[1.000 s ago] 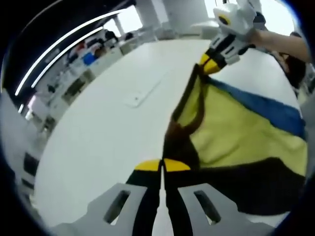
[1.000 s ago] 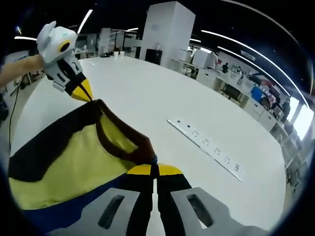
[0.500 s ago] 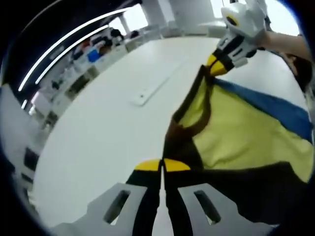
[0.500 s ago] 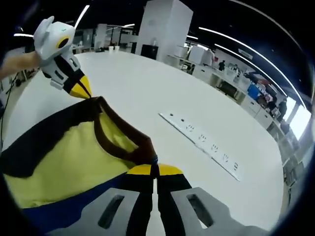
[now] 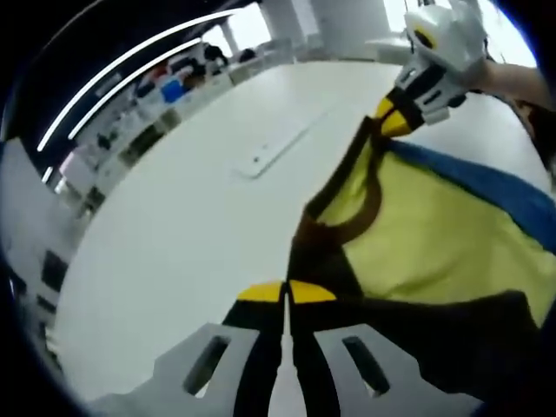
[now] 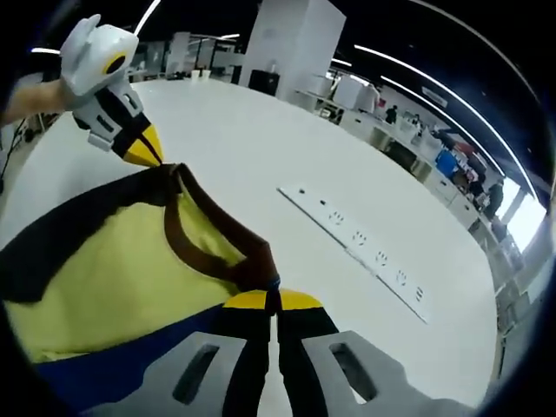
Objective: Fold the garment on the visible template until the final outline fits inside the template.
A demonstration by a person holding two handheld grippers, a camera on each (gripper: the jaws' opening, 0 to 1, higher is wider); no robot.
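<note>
A yellow garment point(image 5: 426, 234) with a dark brown collar, black panels and a blue band hangs stretched between both grippers above a white table point(image 5: 182, 226). In the left gripper view my left gripper point(image 5: 286, 291) is shut on the brown collar edge near one shoulder. My right gripper point(image 5: 393, 122) comes in at the upper right, shut on the other shoulder. In the right gripper view my right gripper point(image 6: 272, 300) is shut on the garment point(image 6: 122, 269) at the collar, and the left gripper point(image 6: 149, 149) pinches the far shoulder at upper left.
A long white power strip point(image 6: 356, 252) lies flat on the table point(image 6: 261, 148) to the right of the garment; it shows as a short white bar point(image 5: 274, 152) in the left gripper view. Desks and a white pillar point(image 6: 291, 48) stand behind the table. A person's hand point(image 5: 512, 78) holds the right gripper.
Both views have shifted slightly as the hands moved; the garment stays stretched between the two shut grippers, lifted a little more, with the power strip drifting in the picture.
</note>
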